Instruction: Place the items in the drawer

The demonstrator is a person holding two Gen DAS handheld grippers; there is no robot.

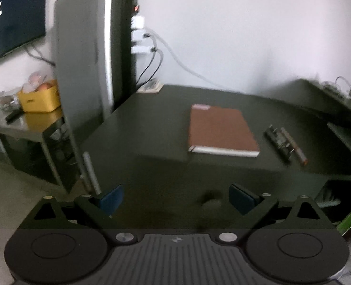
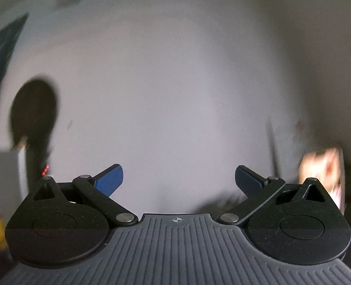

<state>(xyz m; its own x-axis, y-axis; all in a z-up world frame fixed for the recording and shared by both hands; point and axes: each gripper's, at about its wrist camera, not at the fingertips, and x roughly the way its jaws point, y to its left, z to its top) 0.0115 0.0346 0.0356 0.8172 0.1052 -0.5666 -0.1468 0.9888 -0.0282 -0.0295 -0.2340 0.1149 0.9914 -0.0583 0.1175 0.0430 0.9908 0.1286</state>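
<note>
A brown notebook point(image 1: 220, 130) lies flat on the dark desk point(image 1: 151, 123), seen in the left wrist view. To its right lie a black pen-like item point(image 1: 278, 142) and a brown pen point(image 1: 295, 146), side by side. My left gripper point(image 1: 176, 199) is open and empty, held low in front of the desk's dark front face, short of the notebook. A round knob-like shape point(image 1: 209, 201) shows blurred on that front face between the fingers. My right gripper point(image 2: 179, 180) is open and empty, pointing at a plain white wall point(image 2: 175, 83); no task item shows there.
A grey computer tower point(image 1: 85, 71) with plugs and cables stands at the desk's left. Beyond it sit a yellow box point(image 1: 39, 98) on a side table and a dark screen point(image 1: 11, 16). A raised shelf point(image 1: 317, 99) runs along the desk's right. Both views are motion-blurred.
</note>
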